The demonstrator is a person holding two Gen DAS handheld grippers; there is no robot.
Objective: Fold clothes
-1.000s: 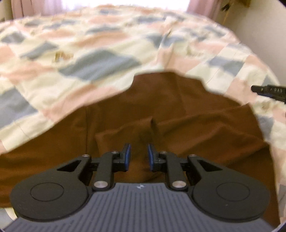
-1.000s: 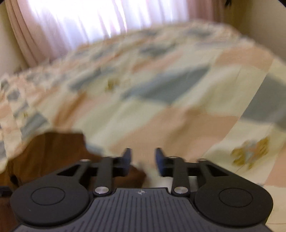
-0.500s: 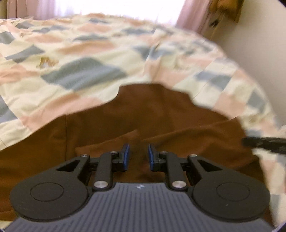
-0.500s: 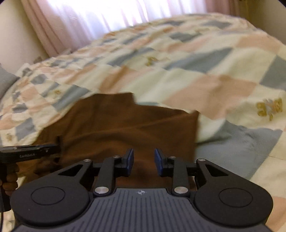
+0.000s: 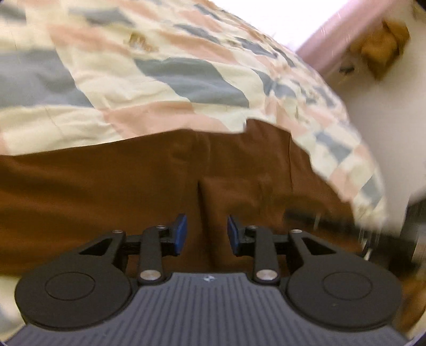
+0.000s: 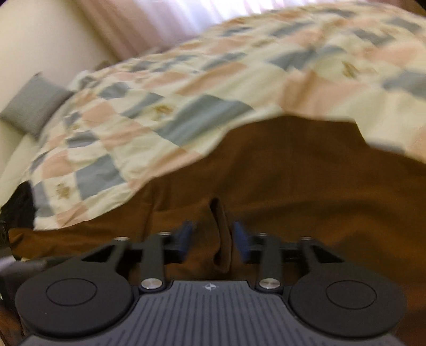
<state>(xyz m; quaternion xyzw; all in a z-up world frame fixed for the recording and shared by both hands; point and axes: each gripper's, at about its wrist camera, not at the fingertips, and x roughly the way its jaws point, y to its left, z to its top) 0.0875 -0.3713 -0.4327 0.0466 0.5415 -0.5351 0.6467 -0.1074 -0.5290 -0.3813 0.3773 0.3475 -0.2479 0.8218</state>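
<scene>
We found the brown garment (image 5: pixel 111 191) spread on the bed, lying on a patchwork quilt (image 5: pixel 165 87) of cream, pink and grey squares. It filled the near half of both wrist views; the quilt ran beyond it to the far side.

Left gripper (image 5: pixel 207 234): jaws apart, blue pads (image 5: pixel 181 233) clear of each other, nothing clamped. It sat low over the garment, w/ a raised fold ridge (image 5: pixel 200 197) running away from the gap between the pads. Contact w/ the cloth could not be confirmed. Far right: white wall (image 5: pixel 386 111), pink curtain (image 5: pixel 343 37). Right edge of that view was blurred; a dark shape there could not be identified.

Right gripper (image 6: pixel 213 239): jaws apart, an upright pleat (image 6: pixel 219 234) of the garment standing between the pads, not pinched so far as we could see. Pads were motion-blurred, so touching or not, we could not tell. Grey pillow (image 6: pixel 34 105) at far left by the wall; curtain (image 6: pixel 149 24) behind the bed.
</scene>
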